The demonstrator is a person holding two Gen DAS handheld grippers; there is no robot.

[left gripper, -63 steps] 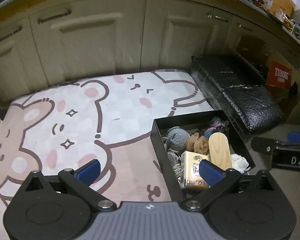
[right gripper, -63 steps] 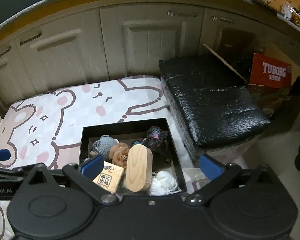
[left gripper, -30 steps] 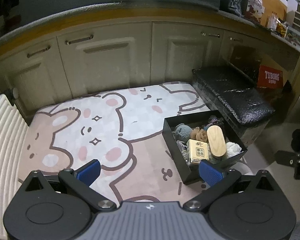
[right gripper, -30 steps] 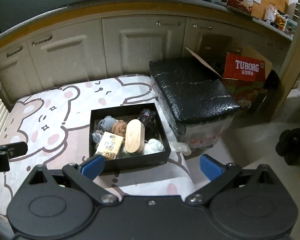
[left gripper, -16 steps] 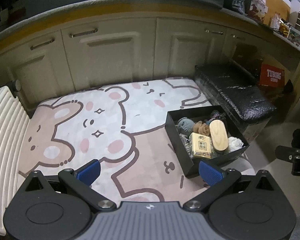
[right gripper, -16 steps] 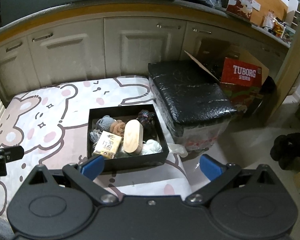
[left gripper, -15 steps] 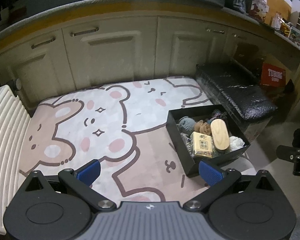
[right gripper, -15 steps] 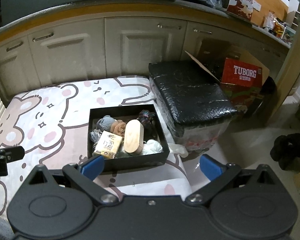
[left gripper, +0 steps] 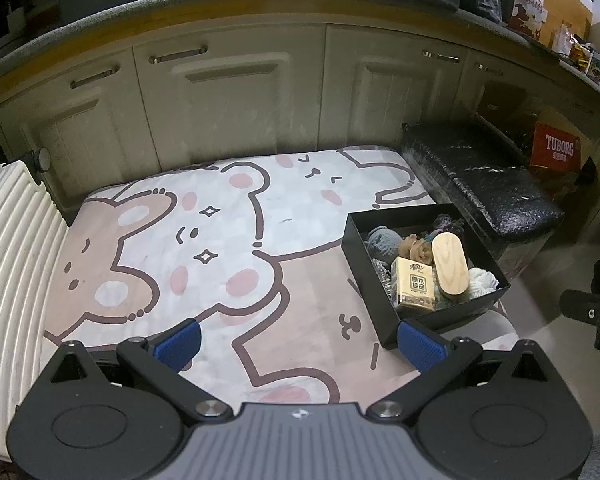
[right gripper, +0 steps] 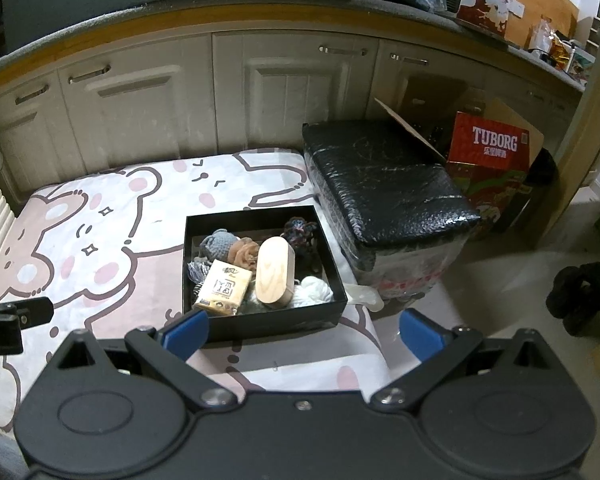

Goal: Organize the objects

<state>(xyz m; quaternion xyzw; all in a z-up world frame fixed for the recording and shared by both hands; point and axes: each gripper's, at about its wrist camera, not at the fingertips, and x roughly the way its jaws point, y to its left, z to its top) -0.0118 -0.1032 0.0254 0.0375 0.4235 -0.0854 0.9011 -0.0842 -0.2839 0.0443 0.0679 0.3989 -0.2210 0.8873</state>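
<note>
Both tools wide apart, empty: left tool, right tool.

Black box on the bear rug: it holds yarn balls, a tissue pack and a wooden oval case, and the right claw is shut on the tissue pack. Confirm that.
Not quite. The right wrist view shows the right claw open and empty, short of the black box. The tissue pack lies inside beside the wooden oval case and yarn balls, on the bear rug.

"TUBORG" — white letters — red carton

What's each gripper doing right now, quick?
Left gripper: open, holding nothing.
Right gripper: open, holding nothing.
</note>
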